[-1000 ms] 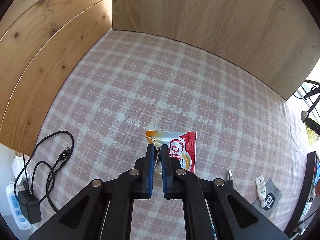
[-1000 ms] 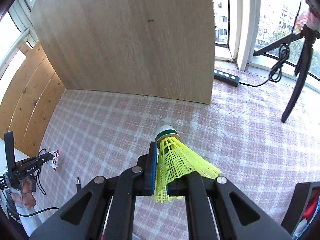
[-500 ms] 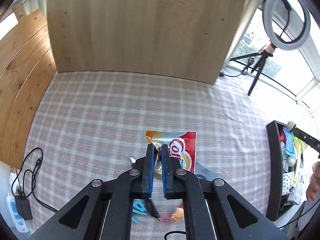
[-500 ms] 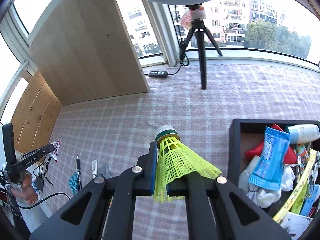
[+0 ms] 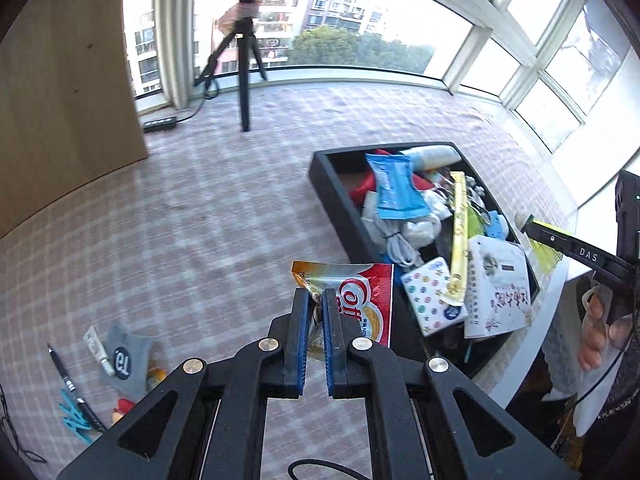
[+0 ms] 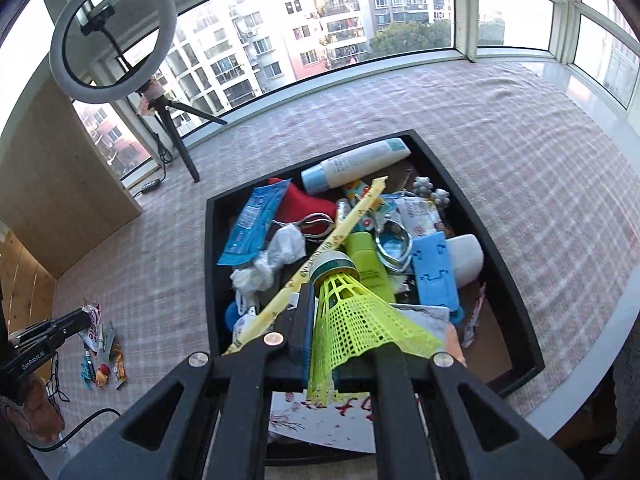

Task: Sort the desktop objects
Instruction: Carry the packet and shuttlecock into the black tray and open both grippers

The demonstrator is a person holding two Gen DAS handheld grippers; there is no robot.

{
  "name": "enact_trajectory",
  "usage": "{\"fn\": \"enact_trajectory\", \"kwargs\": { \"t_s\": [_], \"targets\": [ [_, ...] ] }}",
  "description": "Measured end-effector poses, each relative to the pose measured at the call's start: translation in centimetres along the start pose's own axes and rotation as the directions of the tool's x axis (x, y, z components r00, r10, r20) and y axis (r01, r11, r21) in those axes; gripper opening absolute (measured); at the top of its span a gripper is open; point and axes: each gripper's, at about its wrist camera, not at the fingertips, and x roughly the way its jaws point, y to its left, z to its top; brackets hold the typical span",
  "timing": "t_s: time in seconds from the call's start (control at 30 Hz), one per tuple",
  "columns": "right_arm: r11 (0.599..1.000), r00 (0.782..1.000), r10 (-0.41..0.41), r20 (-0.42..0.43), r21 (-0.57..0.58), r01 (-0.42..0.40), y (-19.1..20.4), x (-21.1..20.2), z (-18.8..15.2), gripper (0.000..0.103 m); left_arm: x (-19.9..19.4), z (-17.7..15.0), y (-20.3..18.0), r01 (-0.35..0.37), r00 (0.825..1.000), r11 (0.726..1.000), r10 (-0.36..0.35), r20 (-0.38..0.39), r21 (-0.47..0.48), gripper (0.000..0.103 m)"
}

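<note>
Two grippers are at work over a table under a pink checked cloth (image 5: 208, 216), each clamped on one thing. Far left in the left wrist view lies a small heap of loose items: a black pen (image 5: 70, 384), a blue clip (image 5: 74, 420), a small white tube (image 5: 96, 350) and a grey packet (image 5: 126, 364), all close together near the table's near edge. To their right the left gripper (image 5: 316, 300) has its blue-padded jaws drawn nearly together on the edge of a red and orange coffee sachet (image 5: 360, 304), which hangs above the cloth just beside the near left corner of a black tray (image 5: 332, 196). The tray is crammed (packets, tubes and cards piled over one another), with a blue wrapper (image 5: 394, 188) leaning on top and a long yellow stick packet (image 5: 458, 236) slanting across the heap. Right of that, the other gripper shows only in part at the picture's edge.

In the right wrist view the left gripper and its sachet (image 6: 92, 322) sit far left, above the loose heap. Toward the middle, the right gripper (image 6: 344, 312) is closed tight on the skirt of a yellow shuttlecock (image 6: 356, 320), cork end forward, held directly above the tray (image 6: 212, 264) and its contents. A white tube with a blue cap (image 6: 352, 166) lies at the tray's far end, and a blue block (image 6: 434, 268) rests toward its right side.
</note>
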Motion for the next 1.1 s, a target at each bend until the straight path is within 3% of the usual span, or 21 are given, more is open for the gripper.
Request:
{"fn": "enact_trajectory", "kwargs": {
  "t_s": [0.33,0.67,0.7,0.73,0.77,0.8,1.1],
  "targets": [
    [0.991,0.997,-0.068,-0.035,0.110,0.072,-8.5,-0.5,-2.8,0.007,2.8,4.4,-12.3,0.061,0.998,0.983,-0.062,-0.003,0.174,0.006],
    [0.995,0.998,-0.046,-0.049,0.087,0.050,-9.4,0.6,-1.7,0.008,5.6,7.8,-17.1,0.050,0.998,0.976,-0.058,0.029,0.210,0.006],
    [0.995,0.997,-0.040,-0.061,0.084,0.045,-9.4,0.9,-1.3,0.015,5.9,8.3,-17.4,0.051,0.997,0.976,-0.060,0.038,0.211,0.015],
    [0.995,0.996,-0.041,-0.084,0.088,0.048,-9.3,1.2,-1.0,0.023,6.3,8.8,-17.6,0.038,0.999,0.978,-0.045,0.031,0.205,0.042],
    [0.993,0.994,-0.042,-0.103,0.101,0.053,-9.4,1.5,-0.8,0.038,6.5,9.2,-17.6,0.021,0.999,0.981,-0.028,0.036,0.193,0.054],
    [0.993,0.994,-0.035,-0.107,0.112,0.047,-9.5,1.4,-0.8,0.042,6.4,9.5,-17.4,0.007,0.998,0.984,-0.017,0.055,0.180,0.059],
    [0.992,0.998,-0.004,-0.070,0.122,0.013,-9.4,-0.1,-0.7,0.042,5.0,9.2,-14.6,-0.026,0.998,0.992,0.018,0.066,0.120,0.056]
  ]
}}
